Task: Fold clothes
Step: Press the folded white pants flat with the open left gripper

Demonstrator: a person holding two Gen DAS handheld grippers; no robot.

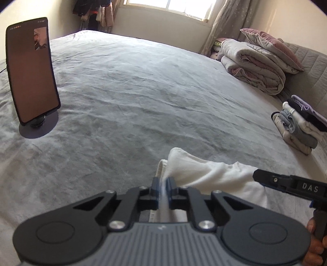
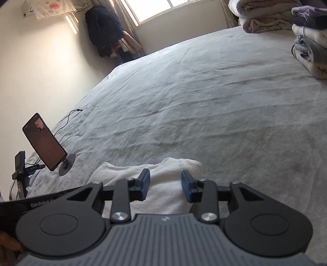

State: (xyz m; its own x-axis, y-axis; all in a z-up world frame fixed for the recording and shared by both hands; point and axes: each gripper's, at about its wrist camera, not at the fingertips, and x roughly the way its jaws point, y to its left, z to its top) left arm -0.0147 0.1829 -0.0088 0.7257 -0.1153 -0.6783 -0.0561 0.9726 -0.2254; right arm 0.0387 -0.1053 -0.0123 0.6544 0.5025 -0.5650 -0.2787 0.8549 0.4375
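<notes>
On the grey bed (image 1: 143,92), seen through the left wrist camera, a white garment (image 1: 204,171) lies bunched at the near edge, well apart from the phone (image 1: 30,69) that stands upright on a round stand (image 1: 38,126) to its left. The left gripper (image 1: 162,188) has its fingers (image 1: 154,188) pressed together on a thin fold of the white garment, the cloth running back between them toward the camera. To the right of the garment the black body of the right gripper (image 1: 290,184) reaches in from the side, touching the cloth's right end, with part of a hand (image 1: 314,243) below it. Farther right of the garment, near the bed's edge, sits a stack of folded clothes (image 1: 300,124), and beyond that a rolled quilt (image 1: 253,65) with a pillow (image 1: 271,47) on top.

From the right wrist camera, the white garment (image 2: 163,176) lies just ahead of the right gripper (image 2: 165,184). Its fingers (image 2: 144,186) stand apart, one on each side of a raised fold, holding nothing. Left of the garment the phone (image 2: 44,141) leans on its stand (image 2: 67,163), a cable (image 2: 67,120) trailing across the bed (image 2: 204,102) behind it. Far right of the garment, the stack of folded clothes (image 2: 310,47) shows at the frame's edge. Dark clothes (image 2: 102,30) hang in the far corner by the window (image 2: 159,10).
</notes>
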